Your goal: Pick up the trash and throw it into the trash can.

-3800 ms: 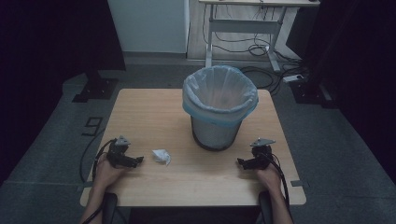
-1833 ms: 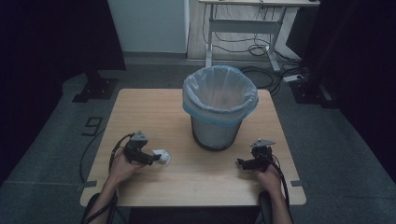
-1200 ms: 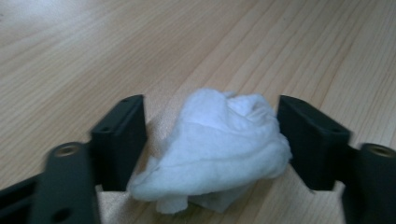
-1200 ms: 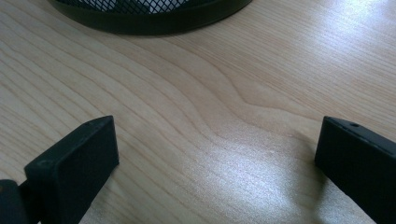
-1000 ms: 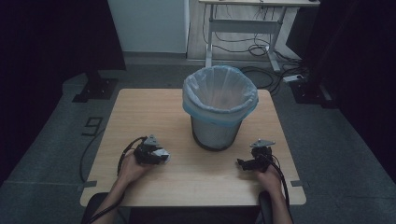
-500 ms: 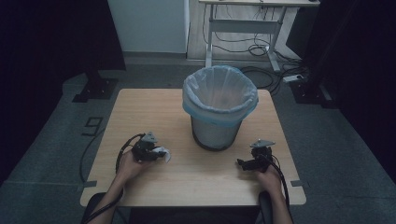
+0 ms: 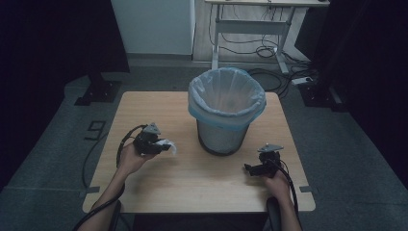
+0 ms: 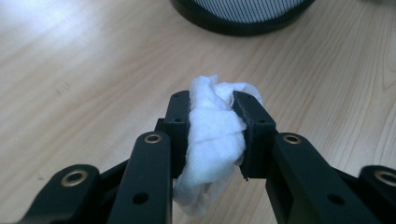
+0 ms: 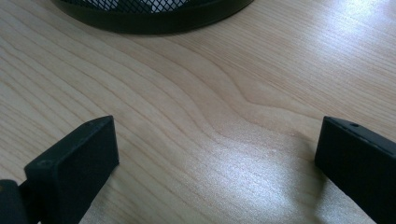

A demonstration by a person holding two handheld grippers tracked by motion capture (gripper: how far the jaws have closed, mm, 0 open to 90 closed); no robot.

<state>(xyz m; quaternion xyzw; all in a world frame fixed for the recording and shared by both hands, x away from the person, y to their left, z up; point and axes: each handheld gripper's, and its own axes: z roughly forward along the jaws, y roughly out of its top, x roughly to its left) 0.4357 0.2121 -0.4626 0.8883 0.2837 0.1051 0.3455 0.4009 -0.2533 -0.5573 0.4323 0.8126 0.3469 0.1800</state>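
Tissue (image 8: 212, 126) sits pinched in the left gripper (image 8: 212, 133), likely bound for the bin (image 7: 226, 113); right gripper (image 9: 217, 154) rests spread, empty.

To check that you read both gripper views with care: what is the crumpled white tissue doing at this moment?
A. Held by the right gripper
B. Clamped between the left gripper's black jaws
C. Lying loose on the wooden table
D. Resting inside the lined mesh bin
B: in the left gripper view the crumpled white tissue is squeezed between the jaws of the left gripper, while the right gripper stands open over bare wood.
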